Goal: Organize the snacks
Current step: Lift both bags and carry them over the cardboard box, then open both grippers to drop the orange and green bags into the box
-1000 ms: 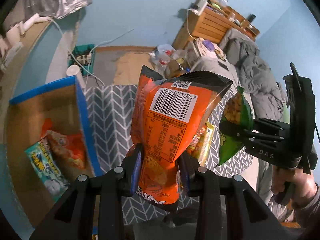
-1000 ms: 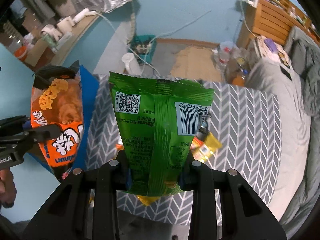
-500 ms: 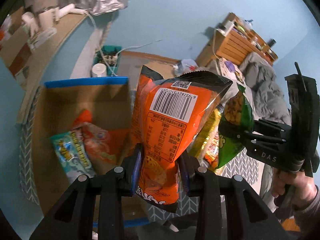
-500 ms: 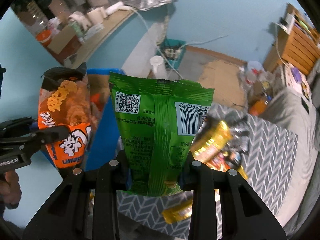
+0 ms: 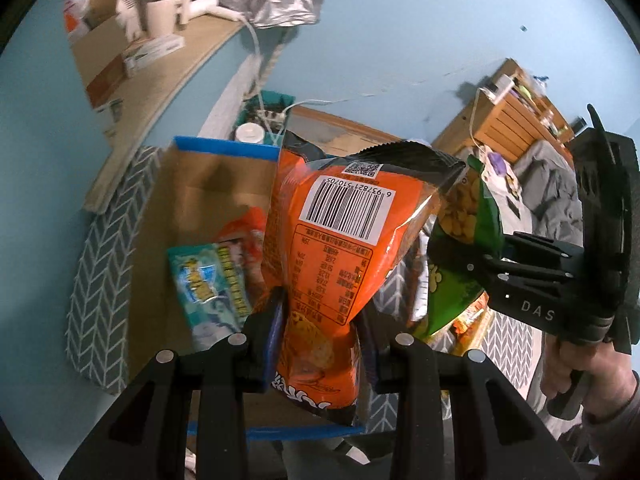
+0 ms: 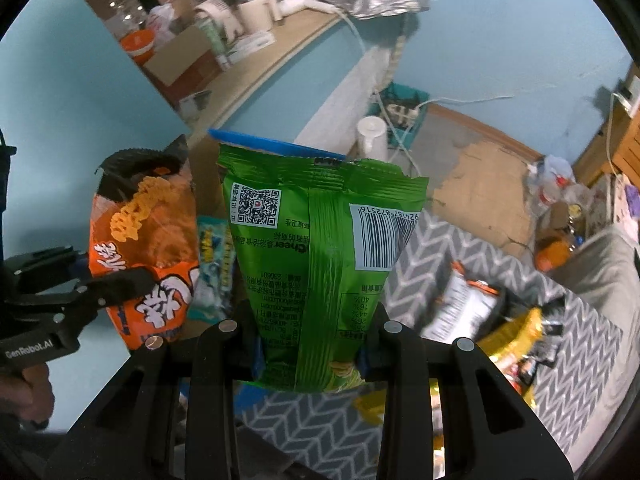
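Observation:
My left gripper [image 5: 320, 344] is shut on an orange snack bag [image 5: 344, 240] and holds it upright over the blue-rimmed cardboard box [image 5: 208, 184]. The box holds a teal snack pack [image 5: 208, 280] and an orange pack [image 5: 240, 228]. My right gripper [image 6: 310, 354] is shut on a green snack bag [image 6: 316, 260], held upright just right of the box [image 6: 256, 140]. The right gripper with the green bag [image 5: 464, 240] shows at the right of the left wrist view. The left gripper with the orange bag [image 6: 144, 248] shows at the left of the right wrist view.
Several loose snack packs [image 6: 512, 332] lie on the grey chevron cloth [image 6: 440, 256] to the right. A wooden shelf [image 6: 256, 68] with clutter runs along the blue wall. A white cup [image 6: 372, 132] and cables stand behind the box. A grey bed [image 5: 548, 192] is far right.
Both grippers have swung left with their bags. The box now sits directly under the orange bag, and the loose snacks have shifted to the right of the view.

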The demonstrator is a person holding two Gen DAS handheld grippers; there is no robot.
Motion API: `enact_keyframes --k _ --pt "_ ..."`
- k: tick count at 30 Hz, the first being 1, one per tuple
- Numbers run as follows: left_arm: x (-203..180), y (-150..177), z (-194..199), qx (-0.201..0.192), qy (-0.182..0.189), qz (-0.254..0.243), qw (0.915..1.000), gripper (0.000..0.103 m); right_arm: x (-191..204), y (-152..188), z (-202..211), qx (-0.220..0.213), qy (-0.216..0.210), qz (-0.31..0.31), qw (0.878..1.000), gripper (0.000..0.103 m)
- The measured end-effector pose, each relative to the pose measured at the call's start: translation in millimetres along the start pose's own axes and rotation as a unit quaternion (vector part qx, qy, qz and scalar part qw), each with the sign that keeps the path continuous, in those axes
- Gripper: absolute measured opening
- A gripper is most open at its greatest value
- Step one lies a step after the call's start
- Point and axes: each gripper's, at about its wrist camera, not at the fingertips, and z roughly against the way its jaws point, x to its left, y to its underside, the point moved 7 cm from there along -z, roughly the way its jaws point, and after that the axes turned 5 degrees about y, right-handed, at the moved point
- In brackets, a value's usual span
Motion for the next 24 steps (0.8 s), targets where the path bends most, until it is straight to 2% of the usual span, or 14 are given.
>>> enact_keyframes --k 7,14,20,22,24 --pt "33 3 2 0.0 -0.022 0.018 0.9996 0.034 36 -13 -25 0.018 -0.018 0.02 0.999 0.032" --pt "56 8 -5 0.015 -0.032 0.035 0.9987 0.034 62 -12 -55 0.055 -0.049 0.016 0.997 0.032" --pt "70 12 -5 0.012 -0.033 0.051 0.9981 0.035 73 -7 -68 0.078 -0.041 0.021 0.996 0.034" --pt "73 12 -4 0.01 -0.039 0.057 0.9976 0.036 74 -8 -68 0.076 -0.04 0.024 0.996 0.039" --pt "76 13 -4 0.01 -0.041 0.061 0.9973 0.038 76 -8 -66 0.077 -0.04 0.027 0.996 0.051"
